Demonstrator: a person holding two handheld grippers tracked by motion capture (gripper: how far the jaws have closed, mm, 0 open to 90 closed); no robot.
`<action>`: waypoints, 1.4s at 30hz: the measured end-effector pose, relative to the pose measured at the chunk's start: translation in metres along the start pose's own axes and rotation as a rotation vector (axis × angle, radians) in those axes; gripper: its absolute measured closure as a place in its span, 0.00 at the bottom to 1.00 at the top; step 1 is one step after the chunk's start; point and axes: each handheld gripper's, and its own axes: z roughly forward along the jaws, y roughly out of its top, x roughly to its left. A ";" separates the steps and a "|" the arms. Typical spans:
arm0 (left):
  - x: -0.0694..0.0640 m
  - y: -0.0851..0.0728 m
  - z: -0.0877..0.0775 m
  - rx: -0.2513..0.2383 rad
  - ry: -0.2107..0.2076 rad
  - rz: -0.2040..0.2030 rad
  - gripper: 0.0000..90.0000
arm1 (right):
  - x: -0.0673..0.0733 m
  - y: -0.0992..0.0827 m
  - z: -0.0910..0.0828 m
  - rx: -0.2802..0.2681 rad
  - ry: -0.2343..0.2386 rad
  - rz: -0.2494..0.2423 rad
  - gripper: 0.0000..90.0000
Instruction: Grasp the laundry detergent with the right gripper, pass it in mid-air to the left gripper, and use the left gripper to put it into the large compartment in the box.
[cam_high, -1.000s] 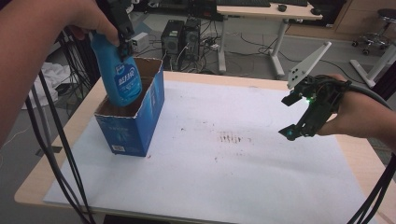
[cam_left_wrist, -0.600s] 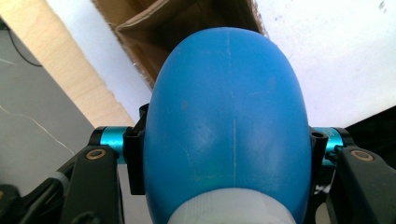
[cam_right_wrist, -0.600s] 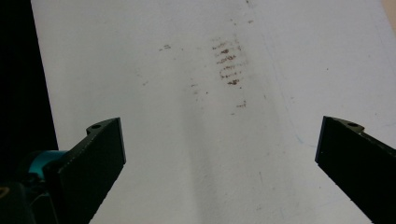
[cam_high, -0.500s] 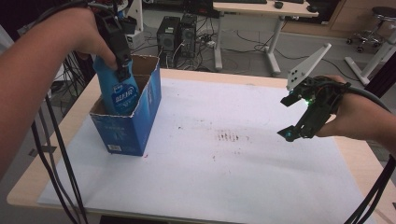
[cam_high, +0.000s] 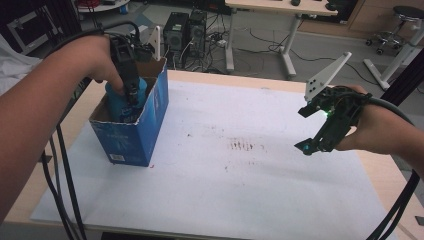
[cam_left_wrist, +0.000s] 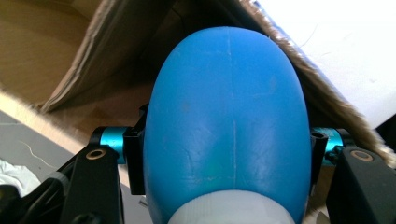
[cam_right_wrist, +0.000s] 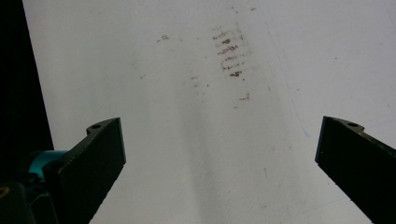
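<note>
The white table sheet (cam_high: 250, 200) is carrying the blue cardboard box (cam_high: 132, 137) at its left edge. The blue bottle (cam_left_wrist: 226, 112) is standing inside that box, and the left gripper (cam_high: 131, 95) is clamping it between both jaws. The right gripper (cam_high: 320, 135) is hovering over the sheet, jaws spread apart, gripping nothing.

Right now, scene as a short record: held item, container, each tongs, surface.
held item: blue bottle, mostly down inside the box
container: blue cardboard box, open top, on the table's left side
left tongs: shut on the blue bottle, reaching into the box
right tongs: open, holding nothing, above the sheet
surface: white sheet with brown smudges near its middle
</note>
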 end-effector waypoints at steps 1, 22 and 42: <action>0.000 0.000 0.000 0.000 0.000 0.000 0.43 | -0.001 0.000 0.001 0.005 0.001 0.002 0.01; 0.005 -0.001 0.033 -0.003 -0.055 0.091 0.42 | -0.005 0.000 0.016 0.016 0.017 0.009 0.01; -0.001 -0.009 -0.001 -0.029 -0.032 0.081 0.31 | -0.006 0.002 0.017 0.011 0.027 0.001 0.01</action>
